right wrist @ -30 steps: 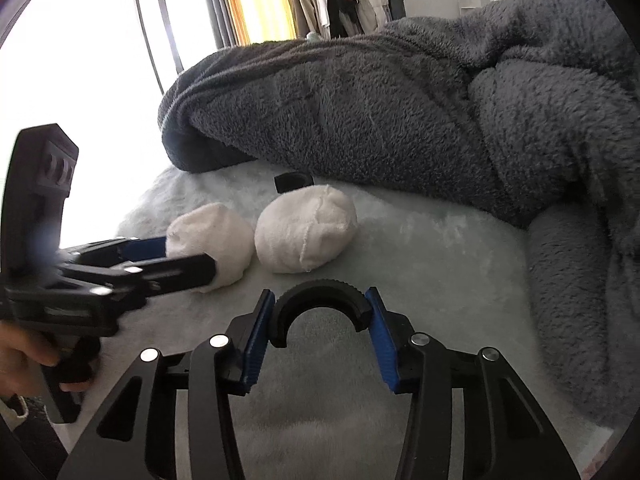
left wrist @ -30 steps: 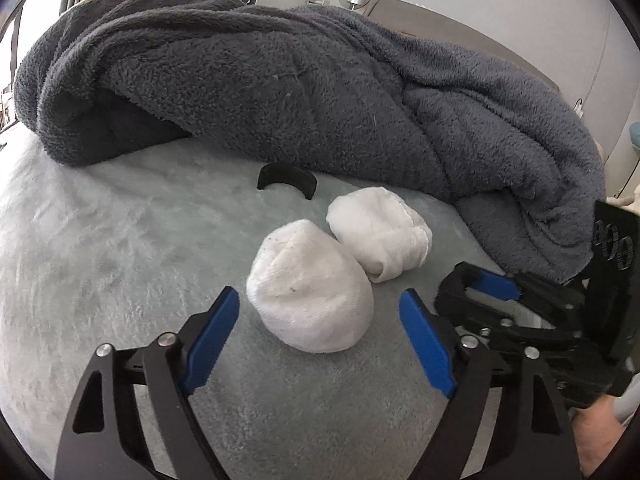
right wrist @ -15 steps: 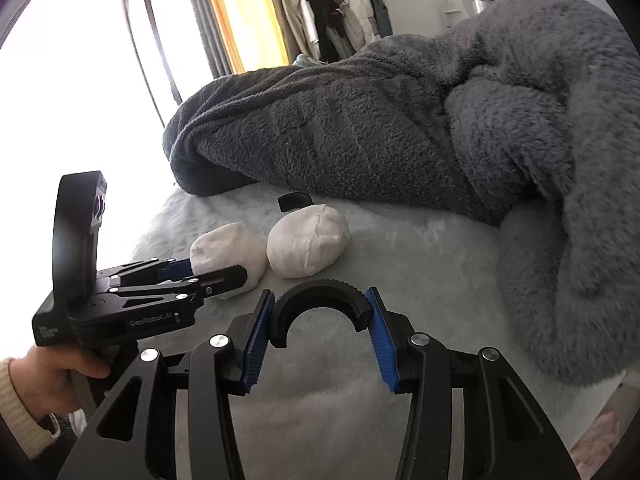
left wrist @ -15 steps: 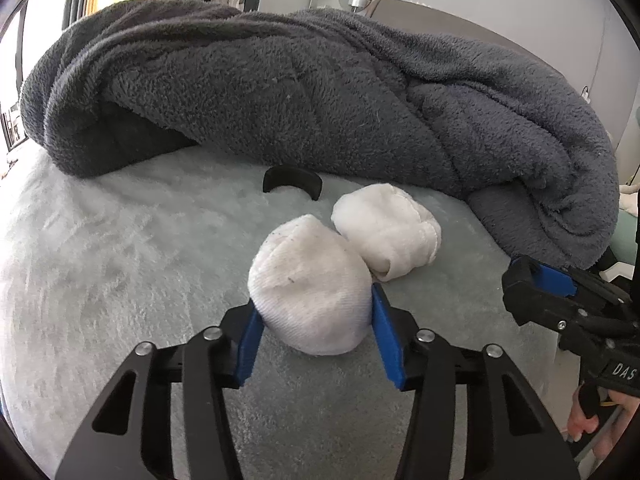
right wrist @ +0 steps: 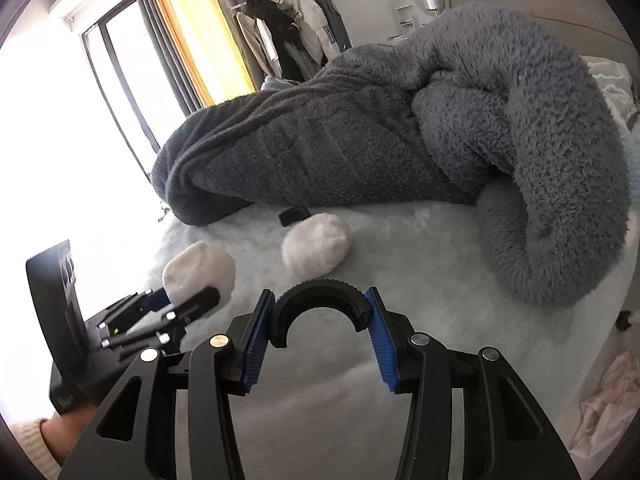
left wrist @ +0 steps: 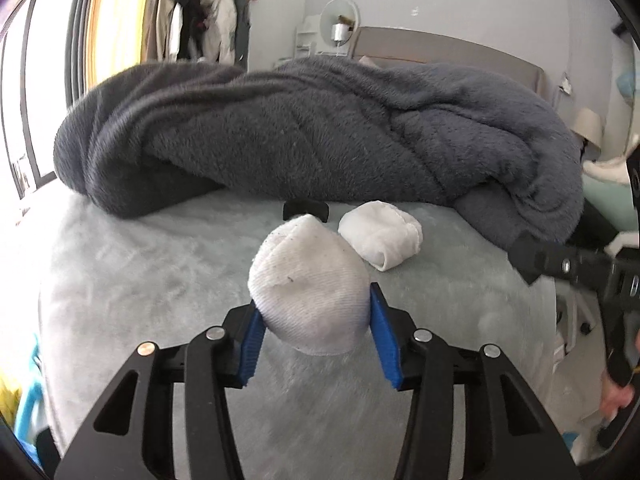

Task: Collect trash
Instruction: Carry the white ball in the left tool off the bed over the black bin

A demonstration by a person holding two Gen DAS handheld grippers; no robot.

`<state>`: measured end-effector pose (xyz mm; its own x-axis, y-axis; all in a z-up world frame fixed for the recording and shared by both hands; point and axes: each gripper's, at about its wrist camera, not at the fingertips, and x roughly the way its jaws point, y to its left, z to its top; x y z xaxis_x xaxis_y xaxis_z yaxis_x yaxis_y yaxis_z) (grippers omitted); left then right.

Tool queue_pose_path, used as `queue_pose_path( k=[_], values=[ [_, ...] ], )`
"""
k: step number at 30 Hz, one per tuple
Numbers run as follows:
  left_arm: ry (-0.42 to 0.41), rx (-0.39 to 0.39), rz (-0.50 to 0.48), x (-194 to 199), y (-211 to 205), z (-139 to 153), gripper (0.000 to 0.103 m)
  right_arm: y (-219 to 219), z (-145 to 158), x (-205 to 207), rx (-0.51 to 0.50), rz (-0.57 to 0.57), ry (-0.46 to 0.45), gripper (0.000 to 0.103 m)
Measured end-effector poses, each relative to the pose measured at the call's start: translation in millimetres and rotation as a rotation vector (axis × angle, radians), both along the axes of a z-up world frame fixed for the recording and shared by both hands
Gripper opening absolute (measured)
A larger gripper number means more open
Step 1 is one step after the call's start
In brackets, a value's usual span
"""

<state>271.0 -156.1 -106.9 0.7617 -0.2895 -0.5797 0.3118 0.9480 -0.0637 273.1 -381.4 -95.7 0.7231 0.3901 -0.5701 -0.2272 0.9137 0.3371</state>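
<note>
My left gripper (left wrist: 314, 334) is shut on a white balled-up cloth wad (left wrist: 308, 292) and holds it above the pale fluffy bed cover (left wrist: 140, 280). The held wad also shows in the right wrist view (right wrist: 199, 274), in the left gripper (right wrist: 176, 304). A second white wad (left wrist: 382, 238) lies on the bed behind it, also in the right wrist view (right wrist: 316, 244). A small black curved piece (left wrist: 305, 209) lies on the bed near the blanket. My right gripper (right wrist: 320, 334) is shut on a black half-ring clip (right wrist: 320, 300), above the bed's near side.
A big dark grey fleece blanket (left wrist: 320, 136) is heaped across the far side of the bed. A clothes rack (right wrist: 288, 24) and a bright window stand behind. Pink cloth (right wrist: 604, 404) lies on the floor at the right.
My left gripper closed on the near white wad and lifted it up off the bed, pulling back. My right gripper also rose and drew back with the black clip.
</note>
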Motion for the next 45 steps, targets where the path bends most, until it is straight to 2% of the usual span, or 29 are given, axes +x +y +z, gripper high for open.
queue_pose_path(
  k=[7, 11, 16, 29, 37, 45],
  values=[
    [-0.016, 0.033, -0.003, -20, 30, 3, 0.051, 24, 18, -22, 0.038, -0.036, -0.027, 0.047],
    [-0.023, 0.068, 0.014, -29, 55, 1, 0.051, 47, 23, -36, 0.023, -0.04, -0.04, 0.047],
    [-0.001, 0.046, 0.074, -42, 91, 2, 0.051, 79, 30, -49, -0.022, -0.026, -0.074, 0.047],
    [0.036, 0.018, 0.219, -90, 172, 6, 0.051, 143, 27, -66, 0.023, 0.027, -0.046, 0.047],
    [0.1, -0.009, 0.322, -100, 224, -6, 0.051, 194, 23, -66, 0.002, 0.111, -0.046, 0.047],
    [0.153, -0.009, 0.374, -108, 260, -20, 0.051, 240, 19, -63, -0.016, 0.175, -0.053, 0.047]
  ],
)
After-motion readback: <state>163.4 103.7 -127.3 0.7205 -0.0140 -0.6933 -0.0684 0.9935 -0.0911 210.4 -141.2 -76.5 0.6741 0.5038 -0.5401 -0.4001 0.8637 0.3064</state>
